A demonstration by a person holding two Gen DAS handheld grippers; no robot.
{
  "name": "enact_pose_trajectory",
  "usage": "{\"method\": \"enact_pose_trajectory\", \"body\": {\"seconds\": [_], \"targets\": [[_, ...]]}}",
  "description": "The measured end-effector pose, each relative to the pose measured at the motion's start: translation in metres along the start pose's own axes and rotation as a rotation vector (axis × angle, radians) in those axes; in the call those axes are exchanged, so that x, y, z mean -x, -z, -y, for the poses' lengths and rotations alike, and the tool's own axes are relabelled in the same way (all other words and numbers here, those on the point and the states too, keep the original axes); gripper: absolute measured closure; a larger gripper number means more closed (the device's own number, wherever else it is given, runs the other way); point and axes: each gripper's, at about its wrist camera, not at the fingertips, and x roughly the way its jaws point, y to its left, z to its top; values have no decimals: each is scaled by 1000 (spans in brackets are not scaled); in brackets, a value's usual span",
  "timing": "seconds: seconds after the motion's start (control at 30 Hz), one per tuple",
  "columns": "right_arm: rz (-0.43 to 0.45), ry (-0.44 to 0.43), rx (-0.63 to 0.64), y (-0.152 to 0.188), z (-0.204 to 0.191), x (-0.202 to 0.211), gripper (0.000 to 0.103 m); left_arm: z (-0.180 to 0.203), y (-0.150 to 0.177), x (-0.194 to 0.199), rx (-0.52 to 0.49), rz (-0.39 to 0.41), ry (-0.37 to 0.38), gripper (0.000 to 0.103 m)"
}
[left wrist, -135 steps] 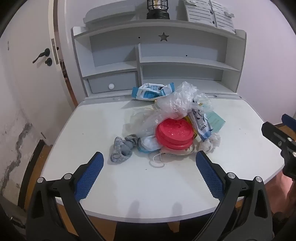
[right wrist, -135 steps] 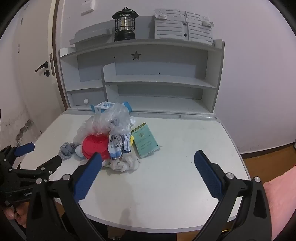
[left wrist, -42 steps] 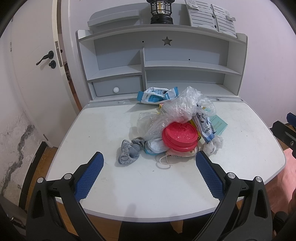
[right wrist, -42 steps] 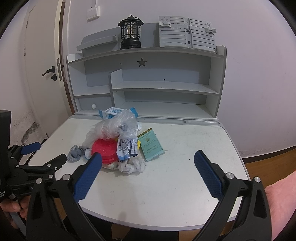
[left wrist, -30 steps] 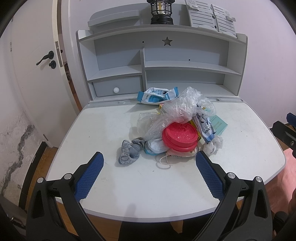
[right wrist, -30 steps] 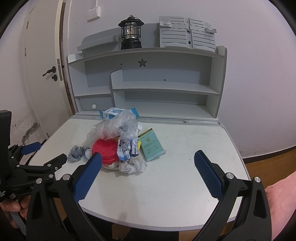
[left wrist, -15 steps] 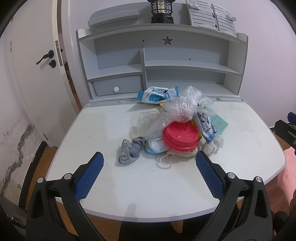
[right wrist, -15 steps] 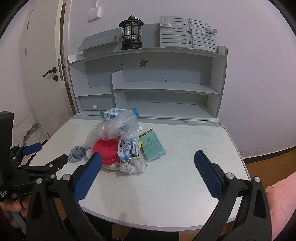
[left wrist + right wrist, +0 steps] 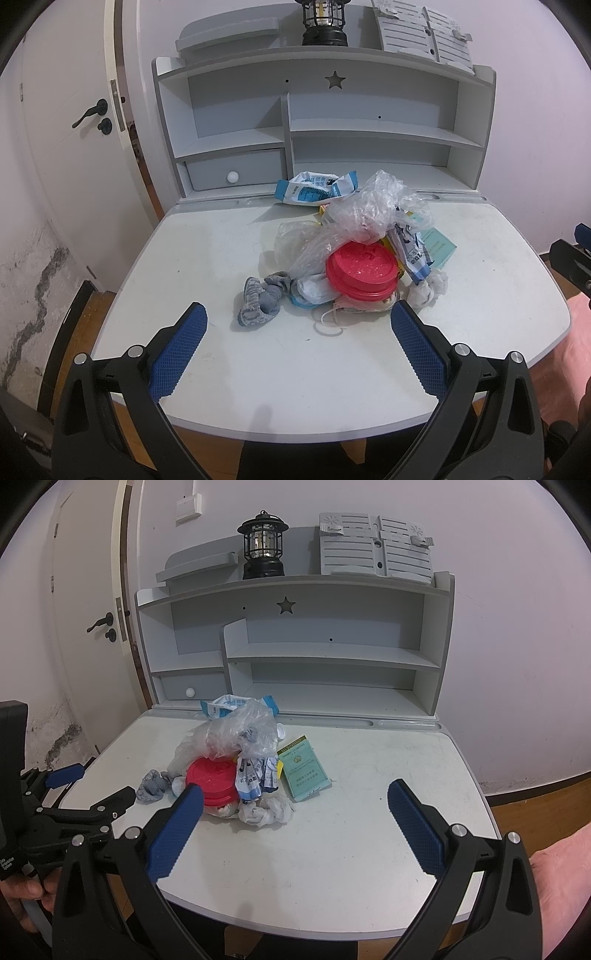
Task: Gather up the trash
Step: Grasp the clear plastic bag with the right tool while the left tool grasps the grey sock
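Left wrist view shows almost nothing has shifted: your left gripper (image 9: 297, 343) and right gripper (image 9: 295, 825) still hover wide open and empty, trash pile (image 9: 356, 254) untouched mid-desk (image 9: 207, 266).

Right gripper (image 9: 295, 814) jaws wide apart above white desk (image 9: 388, 775). Round red plastic lid (image 9: 210, 777) under crumpled clear plastic bag (image 9: 236, 733); green booklet (image 9: 304, 771) just beside.
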Motion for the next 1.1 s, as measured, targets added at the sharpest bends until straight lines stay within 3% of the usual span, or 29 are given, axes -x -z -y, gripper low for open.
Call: {"method": "enact_pose_trajectory", "body": {"seconds": [0.43, 0.7, 0.73, 0.77, 0.8, 0.83, 0.87, 1.1], "targets": [[-63, -91, 8, 10, 5, -28, 7, -41, 8, -31, 5, -50, 16, 6], [-144, -150, 18, 19, 5, -68, 7, -62, 3, -103, -7, -170, 45, 8], [-154, -152, 19, 18, 5, -73, 7, -62, 2, -113, -13, -189, 40, 12], [-162, -153, 19, 17, 5, -79, 7, -63, 1, -120, -19, -199, 41, 26], [-170, -156, 20, 15, 4, -85, 7, -63, 0, -127, -26, -213, 53, 50], [-178, -161, 19, 12, 3, -90, 7, -63, 0, -131, -26, -228, 73, 64], [-189, -169, 18, 7, 2, -96, 7, -65, -1, -134, -7, -240, 110, 94], [-234, -238, 85, -40, -34, -146, 8, -82, -7, -109, 20, -172, 86, 97]]}}
